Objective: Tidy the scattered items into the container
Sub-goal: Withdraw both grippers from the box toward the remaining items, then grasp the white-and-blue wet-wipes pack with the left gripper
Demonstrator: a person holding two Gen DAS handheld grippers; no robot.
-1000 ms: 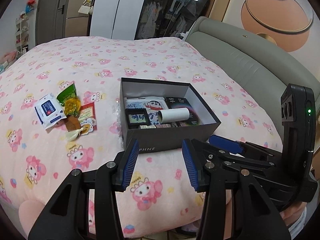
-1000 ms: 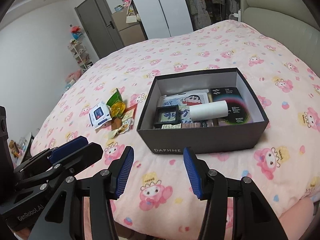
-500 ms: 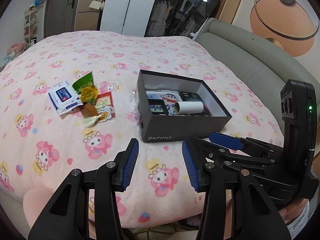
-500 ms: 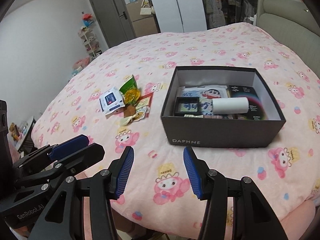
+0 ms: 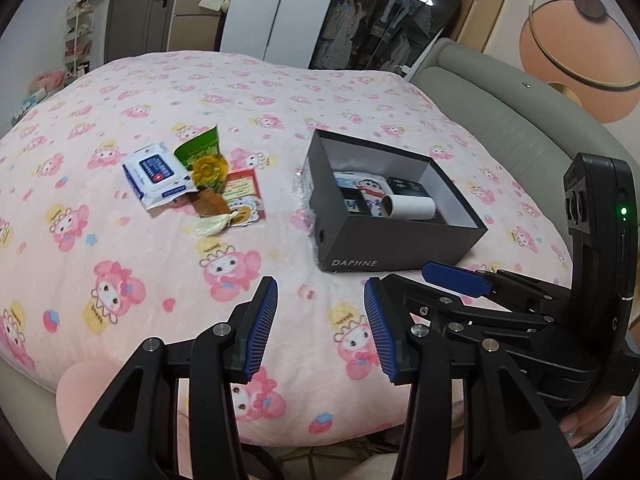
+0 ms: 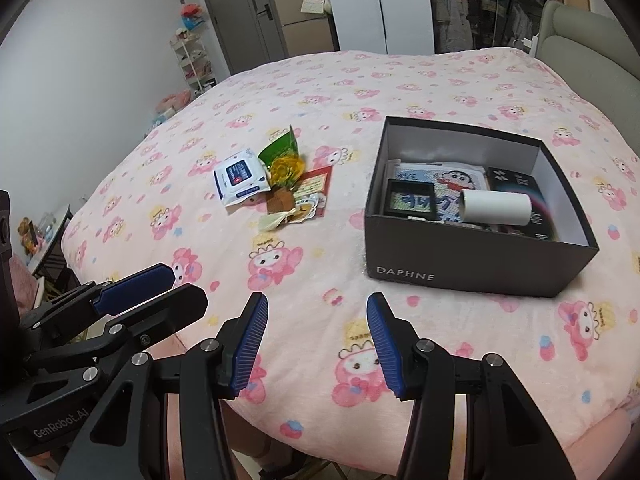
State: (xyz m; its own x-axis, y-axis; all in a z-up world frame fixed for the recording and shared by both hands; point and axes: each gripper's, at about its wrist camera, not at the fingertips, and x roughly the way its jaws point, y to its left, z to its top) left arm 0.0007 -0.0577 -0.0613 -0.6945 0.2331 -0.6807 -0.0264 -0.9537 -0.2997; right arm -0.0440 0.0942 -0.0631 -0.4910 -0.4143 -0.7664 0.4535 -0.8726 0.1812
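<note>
Both grippers, left gripper [image 5: 320, 328] and right gripper [image 6: 316, 344], hover spread and empty above the pink patterned bed [image 6: 320, 80]. A scattered pile with a white wipes packet [image 6: 240, 178] awaits pickup for the dark cardboard box [image 6: 460, 258], probably next.

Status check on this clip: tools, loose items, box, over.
Left tool open, empty. Right tool open, empty. Loose pile on the blanket beside the box, untouched. Path clear.

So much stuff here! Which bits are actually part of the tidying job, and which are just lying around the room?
Part of the job:
- dark box, the container
- wet wipes pack
- green packet
- yellow wrapped sweet
- red card
- tassel
- both empty grippers: left gripper, right gripper

Just lying about:
- white handbag
- shelf rack
- grey headboard
</note>
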